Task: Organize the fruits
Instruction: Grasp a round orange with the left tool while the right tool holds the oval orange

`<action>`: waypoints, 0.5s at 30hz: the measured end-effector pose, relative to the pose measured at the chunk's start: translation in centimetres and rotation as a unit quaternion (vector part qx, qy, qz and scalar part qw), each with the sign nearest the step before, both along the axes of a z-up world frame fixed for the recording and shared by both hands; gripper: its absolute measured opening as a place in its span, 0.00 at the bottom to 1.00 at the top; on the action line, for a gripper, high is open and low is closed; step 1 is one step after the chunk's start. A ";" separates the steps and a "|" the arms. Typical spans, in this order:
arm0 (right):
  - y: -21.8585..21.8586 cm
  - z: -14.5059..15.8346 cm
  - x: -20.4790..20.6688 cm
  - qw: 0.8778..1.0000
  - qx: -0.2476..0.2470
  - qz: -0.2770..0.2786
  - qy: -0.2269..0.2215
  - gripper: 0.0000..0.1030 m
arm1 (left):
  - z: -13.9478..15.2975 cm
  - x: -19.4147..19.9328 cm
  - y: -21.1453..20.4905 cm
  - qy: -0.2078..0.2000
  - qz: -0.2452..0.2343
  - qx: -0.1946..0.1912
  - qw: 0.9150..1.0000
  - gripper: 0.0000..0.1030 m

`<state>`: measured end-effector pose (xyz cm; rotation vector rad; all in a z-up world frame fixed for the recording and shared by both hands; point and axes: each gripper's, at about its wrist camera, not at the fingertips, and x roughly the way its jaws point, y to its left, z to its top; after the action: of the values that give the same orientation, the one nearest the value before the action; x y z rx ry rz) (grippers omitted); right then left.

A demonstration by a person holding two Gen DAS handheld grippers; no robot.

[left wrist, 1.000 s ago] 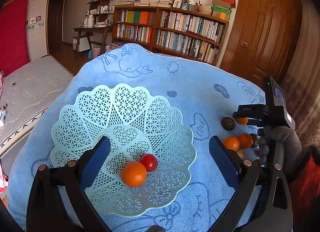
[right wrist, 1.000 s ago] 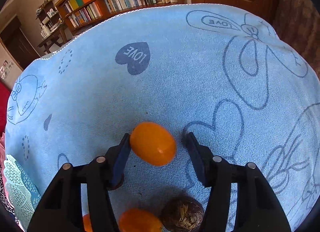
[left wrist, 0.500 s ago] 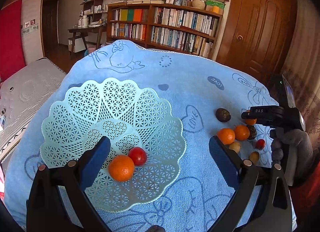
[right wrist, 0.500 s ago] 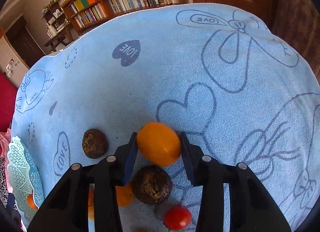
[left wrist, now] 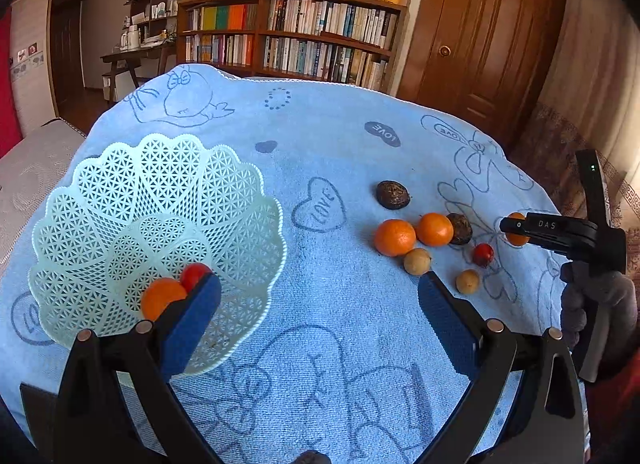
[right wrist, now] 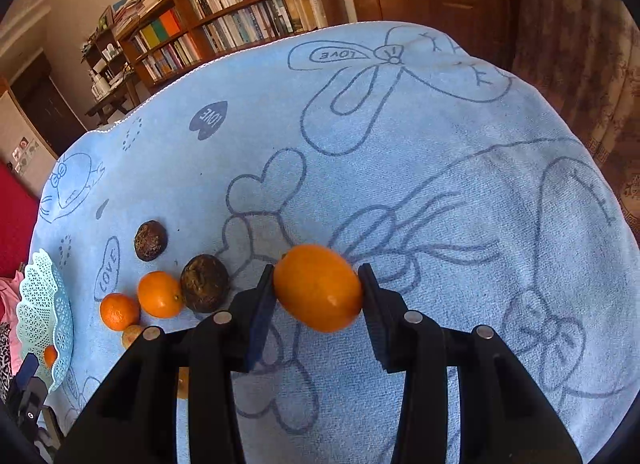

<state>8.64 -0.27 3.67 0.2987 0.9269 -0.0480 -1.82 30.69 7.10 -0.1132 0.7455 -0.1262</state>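
Right hand-held gripper [right wrist: 318, 290]: closed on an orange kumquat-shaped fruit [right wrist: 318, 288]; both pads press its sides, and the fruit is held above the blue towel [right wrist: 440, 151].
Right hand-held gripper, left wrist view: seen at far right, with a gloved hand [left wrist: 596, 304] on the handle; only part of the orange fruit shows in front of the jaws.
Left hand-held gripper [left wrist: 320, 304]: wide open, nothing between the blue pads; its left finger overlaps the near rim of the basket.
Basket [left wrist: 100, 199]: pale green lattice plastic with scalloped rim, on the left part of the towel. It holds one orange [left wrist: 160, 298] and one small red fruit [left wrist: 194, 274], touching each other.
Loose fruit on towel: two oranges [left wrist: 394, 237] [left wrist: 434, 228] side by side; a dark brown round fruit [left wrist: 460, 227] just beside the second one; another dark fruit [left wrist: 393, 194] apart, farther back.
Small items: two tan round fruits [left wrist: 417, 261] [left wrist: 467, 281] and one red fruit [left wrist: 483, 254], near the oranges.
Background: bookshelf [left wrist: 288, 39] and wooden door [left wrist: 492, 23] behind the towel.
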 end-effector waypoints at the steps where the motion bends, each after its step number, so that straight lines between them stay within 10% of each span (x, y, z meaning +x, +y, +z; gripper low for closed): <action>1: -0.1 0.0 -0.4 1.000 -0.001 0.002 -0.003 0.41 | -0.2 0.1 -0.6 0.002 -0.005 0.001 1.000 0.97; 12: 0.8 -0.6 -3.0 0.999 -0.019 0.024 -0.045 0.41 | -1.9 3.8 -5.9 0.031 -0.057 0.006 0.998 0.97; 15: 1.0 -1.1 -3.3 0.998 -0.021 0.029 -0.051 0.41 | -2.7 6.2 -6.5 0.063 -0.063 -0.004 0.996 0.82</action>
<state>5.31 0.77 2.61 0.2323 0.8310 0.0007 4.41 24.21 4.38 -0.0821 0.8779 -0.2447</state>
